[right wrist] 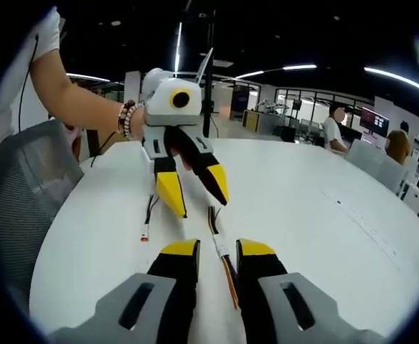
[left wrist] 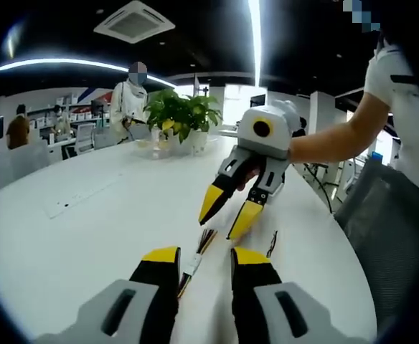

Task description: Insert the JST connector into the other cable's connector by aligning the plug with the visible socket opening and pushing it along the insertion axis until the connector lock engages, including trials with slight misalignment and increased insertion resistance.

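A thin multi-wire cable with a small white JST connector (left wrist: 194,262) lies on the white table (left wrist: 87,236), between the open jaws of my left gripper (left wrist: 206,256). My right gripper (left wrist: 227,215) hovers just beyond it, open and empty, tips pointing down at the cable's far end. A second, dark cable (left wrist: 272,244) lies to the right. In the right gripper view the first cable (right wrist: 222,259) runs between the jaws of my right gripper (right wrist: 218,249), with the left gripper (right wrist: 195,193) open above its far end. The second cable (right wrist: 148,217), with a reddish end, lies to the left.
A potted plant (left wrist: 181,115) stands at the table's far side, with a person (left wrist: 129,100) behind it. A grey mesh chair (left wrist: 392,229) sits by the table edge (right wrist: 59,236). The person's arm (right wrist: 80,100) holds the left gripper. Other people (right wrist: 333,127) sit at desks beyond.
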Motion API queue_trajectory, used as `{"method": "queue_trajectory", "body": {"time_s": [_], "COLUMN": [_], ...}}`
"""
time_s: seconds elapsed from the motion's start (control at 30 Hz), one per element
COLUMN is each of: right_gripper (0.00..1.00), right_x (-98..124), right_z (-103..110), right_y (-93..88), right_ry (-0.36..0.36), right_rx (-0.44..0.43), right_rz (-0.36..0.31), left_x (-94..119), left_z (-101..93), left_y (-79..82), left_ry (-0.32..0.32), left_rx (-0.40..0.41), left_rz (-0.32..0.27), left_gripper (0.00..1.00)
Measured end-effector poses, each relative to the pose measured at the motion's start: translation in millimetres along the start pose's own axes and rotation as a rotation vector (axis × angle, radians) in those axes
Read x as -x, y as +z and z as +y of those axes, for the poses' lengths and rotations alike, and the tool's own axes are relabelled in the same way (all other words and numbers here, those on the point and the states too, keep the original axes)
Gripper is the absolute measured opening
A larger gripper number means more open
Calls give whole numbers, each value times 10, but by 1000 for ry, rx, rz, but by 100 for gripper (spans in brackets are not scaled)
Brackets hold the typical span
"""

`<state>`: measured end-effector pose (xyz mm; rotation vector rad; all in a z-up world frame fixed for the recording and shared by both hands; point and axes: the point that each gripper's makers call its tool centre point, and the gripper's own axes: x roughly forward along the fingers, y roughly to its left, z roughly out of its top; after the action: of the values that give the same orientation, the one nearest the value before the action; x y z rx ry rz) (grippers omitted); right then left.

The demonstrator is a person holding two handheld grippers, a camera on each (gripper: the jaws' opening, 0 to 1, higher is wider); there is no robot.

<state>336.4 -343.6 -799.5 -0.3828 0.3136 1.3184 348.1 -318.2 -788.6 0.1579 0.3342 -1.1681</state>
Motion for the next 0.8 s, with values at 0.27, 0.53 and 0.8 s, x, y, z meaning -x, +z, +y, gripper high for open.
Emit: {"method": "queue_trajectory", "body": {"time_s": [0.27,0.53,0.8], "right_gripper": [17,17,17], "right_x": [41,65,66], "right_z": [157,314,403], "right_y": [22,37,-30], "right_ry": [17,45,66], "right_rx": [10,19,18], "right_rz": [1,-3,9], "left_x": [61,120,122], "left_z": [-166,-307,-471], "left_y": [-2,-65,-170], "left_ry": [-11,-21,-38], "left_rx": [-16,-24,-11], "left_rz": [9,22,39], "left_gripper": [23,23,23]}}
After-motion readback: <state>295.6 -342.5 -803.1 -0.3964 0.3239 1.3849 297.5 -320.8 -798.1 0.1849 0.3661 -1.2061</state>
